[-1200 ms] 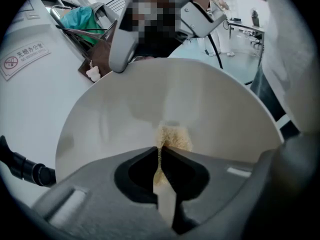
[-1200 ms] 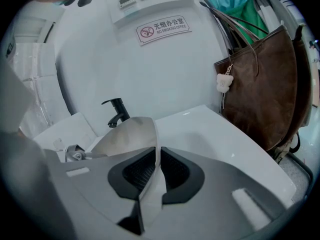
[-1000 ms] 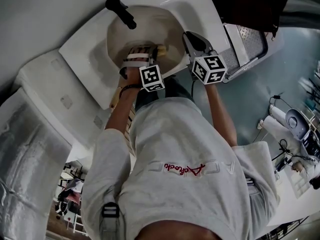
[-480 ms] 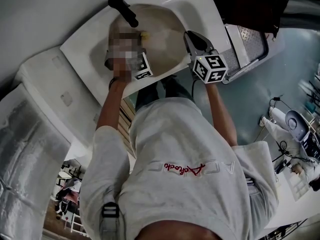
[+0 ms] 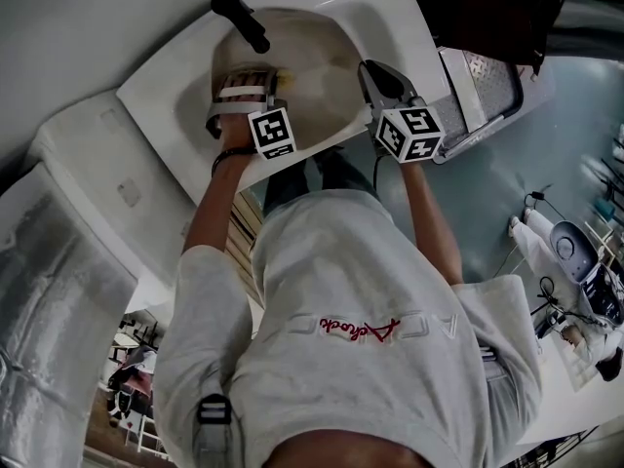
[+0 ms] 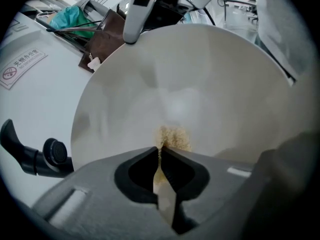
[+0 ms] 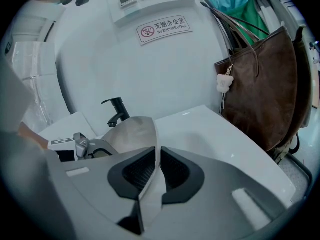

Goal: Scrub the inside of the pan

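A cream round pan [image 5: 317, 61] lies in the white sink [image 5: 375, 13]. In the left gripper view its pale inside [image 6: 200, 74] fills the frame. My left gripper [image 6: 161, 149] is shut on a small yellowish sponge [image 6: 173, 137], which is pressed against the pan's inner surface. In the head view the left gripper [image 5: 276, 74] is over the pan's left part. My right gripper [image 7: 157, 151] is shut on the pan's thin rim [image 7: 132, 131] at the near right side [image 5: 366, 71].
A black faucet [image 5: 241, 22] stands at the sink's far edge, just left of the left gripper [image 6: 30, 156]. A brown bag [image 7: 260, 89] hangs right of the sink, with a green bag behind it. A no-smoking sign [image 7: 164, 28] is on the wall.
The left gripper with the sponge has moved from the pan's middle toward its far left side, nearer the faucet. The right gripper has stayed on the rim.
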`<state>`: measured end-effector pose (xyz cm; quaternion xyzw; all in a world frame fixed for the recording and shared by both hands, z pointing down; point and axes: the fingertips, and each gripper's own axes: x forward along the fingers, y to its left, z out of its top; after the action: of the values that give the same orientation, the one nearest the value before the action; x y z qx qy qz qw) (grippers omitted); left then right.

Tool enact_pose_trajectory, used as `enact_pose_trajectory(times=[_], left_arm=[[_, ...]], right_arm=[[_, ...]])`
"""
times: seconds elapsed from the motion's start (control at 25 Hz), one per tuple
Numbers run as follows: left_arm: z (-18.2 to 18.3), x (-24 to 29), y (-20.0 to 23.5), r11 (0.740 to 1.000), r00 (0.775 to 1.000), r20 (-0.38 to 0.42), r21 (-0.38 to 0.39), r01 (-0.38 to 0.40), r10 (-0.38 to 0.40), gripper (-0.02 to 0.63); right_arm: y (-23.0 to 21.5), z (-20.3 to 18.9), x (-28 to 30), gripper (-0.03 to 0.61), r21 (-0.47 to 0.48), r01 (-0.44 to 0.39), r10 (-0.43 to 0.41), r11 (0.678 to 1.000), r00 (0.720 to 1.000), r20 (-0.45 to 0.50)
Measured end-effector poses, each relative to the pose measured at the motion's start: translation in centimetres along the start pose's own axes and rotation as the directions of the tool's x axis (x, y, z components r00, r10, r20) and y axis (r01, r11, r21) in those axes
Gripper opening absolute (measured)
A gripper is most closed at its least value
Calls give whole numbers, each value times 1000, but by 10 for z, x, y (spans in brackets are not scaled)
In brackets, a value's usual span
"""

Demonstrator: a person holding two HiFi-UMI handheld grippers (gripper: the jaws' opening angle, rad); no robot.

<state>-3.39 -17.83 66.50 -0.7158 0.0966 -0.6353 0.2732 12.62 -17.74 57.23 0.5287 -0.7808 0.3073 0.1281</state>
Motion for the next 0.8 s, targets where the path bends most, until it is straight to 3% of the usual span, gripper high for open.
enact_pose_trajectory(times=[0.56,0.8], left_arm=[[41,-13,-43,998,994,88,5,66,-66,18],[51,-21,-16,998,989,145,-56,10,-2,18]], right_arm=[[0,0,2,41,-8,9,-9,1000,1000,-5],[1,0,2,41,-13,8,-8,1000,1000,-7]])
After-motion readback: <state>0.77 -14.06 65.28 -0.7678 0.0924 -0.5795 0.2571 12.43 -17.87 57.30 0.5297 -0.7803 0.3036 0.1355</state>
